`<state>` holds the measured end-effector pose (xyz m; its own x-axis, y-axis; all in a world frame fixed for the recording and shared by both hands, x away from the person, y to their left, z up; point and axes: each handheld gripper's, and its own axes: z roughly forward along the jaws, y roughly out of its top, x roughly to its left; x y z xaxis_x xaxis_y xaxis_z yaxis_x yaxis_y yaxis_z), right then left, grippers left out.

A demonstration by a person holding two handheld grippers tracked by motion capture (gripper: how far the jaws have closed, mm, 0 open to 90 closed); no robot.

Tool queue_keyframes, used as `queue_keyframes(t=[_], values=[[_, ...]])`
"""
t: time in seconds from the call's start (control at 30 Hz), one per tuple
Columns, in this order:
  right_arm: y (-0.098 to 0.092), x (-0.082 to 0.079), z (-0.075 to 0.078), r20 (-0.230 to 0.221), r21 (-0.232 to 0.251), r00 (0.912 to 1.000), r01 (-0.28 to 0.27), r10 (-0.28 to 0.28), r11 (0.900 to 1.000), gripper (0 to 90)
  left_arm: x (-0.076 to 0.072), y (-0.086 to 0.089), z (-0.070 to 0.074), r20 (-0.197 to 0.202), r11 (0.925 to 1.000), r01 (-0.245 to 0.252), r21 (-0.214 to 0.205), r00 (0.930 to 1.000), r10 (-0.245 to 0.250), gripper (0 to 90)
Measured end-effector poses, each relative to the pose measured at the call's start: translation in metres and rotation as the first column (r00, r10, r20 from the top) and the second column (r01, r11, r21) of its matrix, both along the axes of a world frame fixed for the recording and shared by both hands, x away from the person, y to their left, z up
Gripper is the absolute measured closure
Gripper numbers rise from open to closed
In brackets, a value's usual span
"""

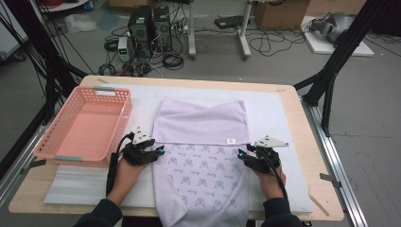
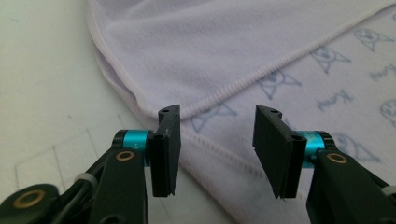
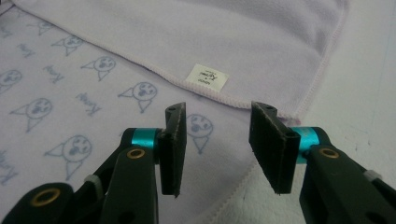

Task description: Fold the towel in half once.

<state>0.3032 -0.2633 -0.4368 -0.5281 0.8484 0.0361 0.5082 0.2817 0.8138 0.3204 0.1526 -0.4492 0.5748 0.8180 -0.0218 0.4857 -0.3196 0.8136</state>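
Lying mid-table, the lilac towel (image 1: 201, 156) has its far half folded back, plain side up, near end draping off the edge at 6 o'clock. Left gripper (image 1: 158, 151) at its 9 o'clock edge, right gripper (image 1: 242, 154) at 3 o'clock; both jaws part-open, gripping nothing. Pink basket (image 1: 85, 124) at 10 o'clock.
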Motion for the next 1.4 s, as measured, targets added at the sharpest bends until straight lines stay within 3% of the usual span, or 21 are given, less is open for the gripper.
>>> queue_keyframes(t=[0.07, 0.17, 0.23, 0.33, 0.4, 0.5, 0.57, 0.67, 0.73, 0.8, 0.93, 1.03, 1.1, 1.17, 1.2, 1.23, 1.3, 1.4], values=[[0.000, -0.003, 0.000, 0.003, 0.004, 1.0000, 0.003, -0.003, 1.0000, 55.4, -0.003, 0.000, -0.001, -0.001, 0.9998, -0.005, 0.017, 1.0000, 0.005, 52.7], [0.002, -0.008, 0.001, 0.010, 0.006, 1.0000, -0.002, 0.002, 1.0000, 55.2, -0.005, -0.003, -0.001, 0.021, 0.9970, -0.012, 0.076, 0.9997, 0.011, 60.5], [0.004, -0.010, 0.000, 0.009, -0.015, 0.9999, -0.007, 0.007, 0.9999, 55.2, -0.007, -0.002, 0.000, 0.045, 0.9923, -0.043, 0.116, 0.9983, 0.038, 81.0], [0.006, -0.012, -0.006, -0.013, -0.034, 0.9998, -0.016, 0.015, 0.9993, 55.0, -0.013, 0.003, 0.001, 0.049, 0.9908, -0.069, 0.116, 0.9967, 0.064, 84.3], [0.006, -0.013, -0.008, -0.026, -0.045, 0.9995, -0.018, 0.017, 0.9988, 54.8, -0.017, 0.009, 0.001, 0.044, 0.9835, -0.095, 0.154, 0.9950, 0.089, 84.4], [0.003, -0.014, -0.007, -0.023, -0.045, 0.9997, 0.002, -0.003, 0.9990, 54.3, -0.021, 0.022, 0.002, 0.039, 0.9813, -0.149, 0.122, 0.9886, 0.145, 80.2], [-0.001, -0.013, -0.004, -0.011, -0.025, 0.9998, 0.017, -0.017, 0.9996, 54.4, -0.020, 0.027, 0.006, 0.034, 0.9823, -0.158, 0.100, 0.9873, 0.155, 73.9], [-0.003, -0.010, -0.002, 0.004, -0.018, 0.9991, 0.041, -0.041, 0.9990, 54.8, -0.014, 0.029, 0.011, 0.030, 0.9810, -0.173, 0.088, 0.9848, 0.171, 65.8], [-0.007, -0.002, -0.001, 0.014, 0.004, 0.9969, 0.078, -0.078, 0.9970, 54.6, -0.001, 0.026, 0.020, 0.019, 0.9856, -0.165, 0.035, 0.9862, 0.165, 59.0], [-0.005, 0.006, -0.002, 0.019, -0.020, 0.9970, 0.076, -0.075, 0.9969, 52.9, 0.013, 0.018, 0.023, 0.012, 0.9923, -0.123, -0.012, 0.9923, 0.123, 53.6], [0.006, 0.027, -0.006, 0.046, -0.142, 0.9971, 0.067, -0.061, 0.9876, 49.2, 0.033, 0.002, 0.018, 0.011, 0.9951, -0.098, -0.015, 0.9951, 0.098, 49.3], [0.011, 0.038, -0.008, 0.034, -0.175, 0.9986, 0.047, -0.041, 0.9834, 58.6, 0.043, -0.008, 0.005, -0.029, 0.9959, -0.078, 0.045, 0.9964, 0.080, 50.7], [0.011, 0.041, -0.011, 0.010, -0.197, 0.9997, 0.026, -0.024, 0.9801, 68.9, 0.043, -0.010, 0.001, -0.022, 0.9972, -0.061, 0.043, 0.9978, 0.062, 57.6], [0.011, 0.042, -0.012, 0.007, -0.191, 1.0000, 0.003, -0.002, 0.9817, 83.1, 0.040, -0.014, 0.002, -0.003, 0.9963, -0.037, 0.078, 0.9993, 0.037, 79.1], [0.012, 0.041, -0.011, 0.006, -0.195, 1.0000, 0.003, -0.002, 0.9809, 86.0, 0.039, -0.016, 0.003, 0.007, 0.9940, -0.038, 0.103, 0.9993, 0.038, 84.3], [0.011, 0.041, -0.011, 0.001, -0.191, 1.0000, 0.002, -0.002, 0.9816, 87.1, 0.038, -0.016, 0.004, 0.000, 0.9941, -0.041, 0.100, 0.9992, 0.041, 85.3], [0.009, 0.037, -0.009, -0.010, -0.172, 0.9999, -0.007, 0.005, 0.9850, 87.3, 0.036, -0.010, 0.008, -0.019, 0.9973, -0.049, 0.055, 0.9986, 0.050, 85.5], [0.006, 0.025, -0.005, 0.001, -0.154, 0.9994, -0.034, 0.034, 0.9875, 87.2, 0.025, -0.002, 0.015, 0.005, 0.9990, -0.040, -0.018, 0.9992, 0.040, 85.3]])
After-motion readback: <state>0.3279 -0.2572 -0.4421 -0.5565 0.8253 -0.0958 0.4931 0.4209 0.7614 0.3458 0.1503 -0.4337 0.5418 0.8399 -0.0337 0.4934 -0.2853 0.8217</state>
